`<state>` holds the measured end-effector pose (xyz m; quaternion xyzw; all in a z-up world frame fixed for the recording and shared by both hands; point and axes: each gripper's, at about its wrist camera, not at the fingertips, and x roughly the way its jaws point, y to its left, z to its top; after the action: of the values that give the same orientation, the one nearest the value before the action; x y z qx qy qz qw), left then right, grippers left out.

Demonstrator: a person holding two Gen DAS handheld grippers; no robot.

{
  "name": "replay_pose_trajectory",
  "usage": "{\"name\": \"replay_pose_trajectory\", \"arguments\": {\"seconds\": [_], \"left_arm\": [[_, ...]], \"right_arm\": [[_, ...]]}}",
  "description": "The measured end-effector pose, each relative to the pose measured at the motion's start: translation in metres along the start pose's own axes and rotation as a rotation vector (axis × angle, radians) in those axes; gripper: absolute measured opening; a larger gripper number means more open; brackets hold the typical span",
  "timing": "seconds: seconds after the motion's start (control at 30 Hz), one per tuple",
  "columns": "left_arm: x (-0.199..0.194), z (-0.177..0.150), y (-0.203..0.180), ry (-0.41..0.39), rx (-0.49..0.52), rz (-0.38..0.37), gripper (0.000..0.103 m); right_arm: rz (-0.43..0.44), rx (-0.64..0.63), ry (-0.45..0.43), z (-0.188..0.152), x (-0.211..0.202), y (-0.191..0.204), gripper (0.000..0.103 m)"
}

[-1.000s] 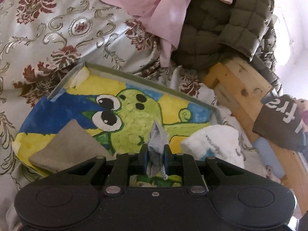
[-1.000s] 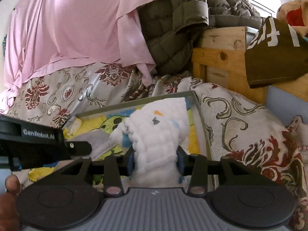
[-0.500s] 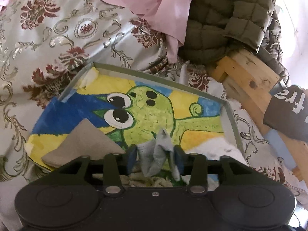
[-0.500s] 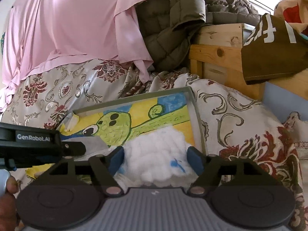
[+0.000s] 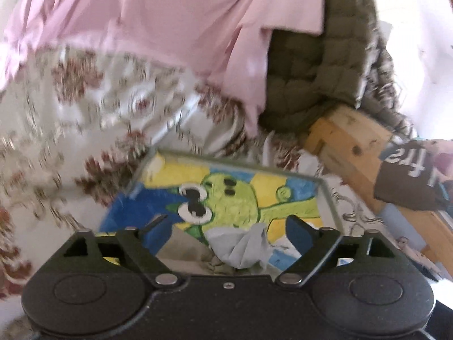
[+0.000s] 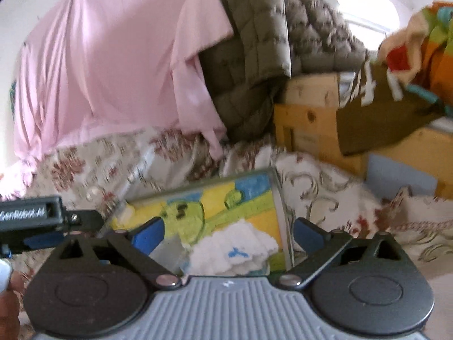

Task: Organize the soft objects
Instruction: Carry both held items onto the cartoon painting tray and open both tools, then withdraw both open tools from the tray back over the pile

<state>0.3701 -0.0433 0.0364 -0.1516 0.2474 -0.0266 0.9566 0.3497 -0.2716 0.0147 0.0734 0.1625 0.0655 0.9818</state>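
A shallow tray [image 5: 325,192] with a painted green cartoon creature lies on the floral bedspread; it also shows in the right wrist view [image 6: 279,198]. My left gripper [image 5: 226,232] is open over its near edge; a crumpled grey-blue cloth [image 5: 240,248] lies loose between the jaws beside a beige cloth [image 5: 181,245]. My right gripper [image 6: 228,233] is open; a fluffy white cloth with blue marks [image 6: 237,250] rests in the tray between its jaws. The left gripper's body [image 6: 34,218] shows at the left of the right wrist view.
A pink sheet [image 5: 170,19] and an olive quilted jacket [image 5: 314,70] are piled behind the tray. A wooden frame [image 5: 348,141] with a dark brown printed cloth [image 5: 405,181] stands to the right. The floral bedspread [image 5: 70,119] surrounds the tray.
Both grippers opened wide and let go: the grey-blue cloth and the white cloth now lie in the tray. Both grippers drew back and tilted up; the views are motion-blurred.
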Motion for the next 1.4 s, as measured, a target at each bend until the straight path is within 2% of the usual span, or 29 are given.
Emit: {"name": "replay_pose_trajectory", "arguments": {"seconds": [0.23,0.4,0.53,0.87,1.2,1.4], "left_arm": [[-0.077,-0.009,0.001,-0.135,0.043,0.021,0.1],[-0.13,-0.033,0.009,-0.21,0.052,0.053,0.101],[-0.17,-0.055,0.017,-0.27,0.066,0.084,0.102],[-0.244,-0.102,0.036,-0.361,0.101,0.155,0.102],[-0.276,-0.138,0.05,-0.352,0.133,0.175,0.102],[-0.283,-0.156,0.063,-0.268,0.155,0.193,0.102]], "right_arm": [[0.025,0.019,-0.114,0.009,-0.06,0.011,0.103],[0.049,0.036,-0.176,-0.005,-0.105,0.02,0.103],[0.075,0.001,-0.224,-0.018,-0.141,0.037,0.103],[0.076,-0.036,-0.252,-0.062,-0.216,0.068,0.103],[0.042,-0.037,-0.199,-0.096,-0.254,0.077,0.103],[0.012,-0.058,-0.13,-0.116,-0.265,0.083,0.103]]}}
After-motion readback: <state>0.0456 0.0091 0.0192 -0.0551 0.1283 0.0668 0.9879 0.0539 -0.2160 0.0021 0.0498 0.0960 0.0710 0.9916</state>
